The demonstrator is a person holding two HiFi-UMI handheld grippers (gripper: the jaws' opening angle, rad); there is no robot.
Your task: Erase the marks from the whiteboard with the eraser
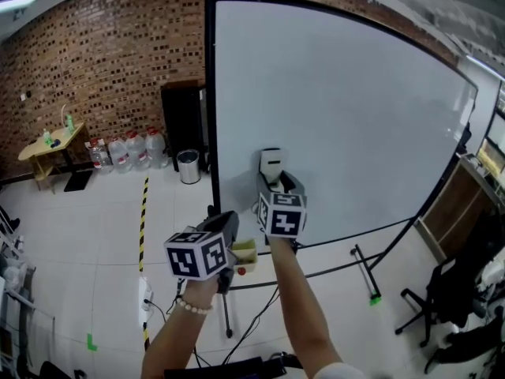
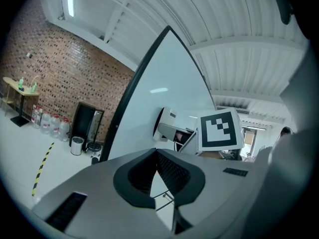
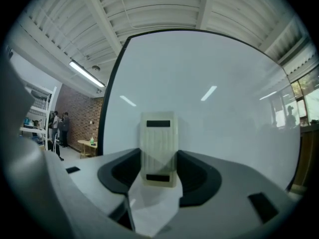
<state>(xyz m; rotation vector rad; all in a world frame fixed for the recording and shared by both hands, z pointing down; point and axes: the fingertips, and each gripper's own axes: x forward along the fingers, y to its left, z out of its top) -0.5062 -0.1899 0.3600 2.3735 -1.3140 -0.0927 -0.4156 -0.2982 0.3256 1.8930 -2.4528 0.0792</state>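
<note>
The large whiteboard [image 1: 339, 117] stands on a black frame, and I see no marks on its surface [image 3: 209, 73]. A cream eraser [image 1: 271, 164] lies flat against the board's lower left. My right gripper [image 1: 278, 183] is shut on the eraser [image 3: 159, 148], which fills the space between the jaws and sticks out past them. My left gripper [image 1: 223, 226] hangs lower and to the left, off the board, its jaws closed together with nothing between them [image 2: 156, 156]. In the left gripper view the eraser [image 2: 167, 126] and the right gripper's marker cube [image 2: 218, 130] show against the board [image 2: 164, 78].
Left of the board stand a black cabinet [image 1: 183, 121], a small bin [image 1: 188, 166] and several water bottles [image 1: 126, 152]. A yellow table [image 1: 51, 147] is at far left. Striped floor tape [image 1: 144, 219] runs toward me. An office chair [image 1: 454, 298] sits at lower right.
</note>
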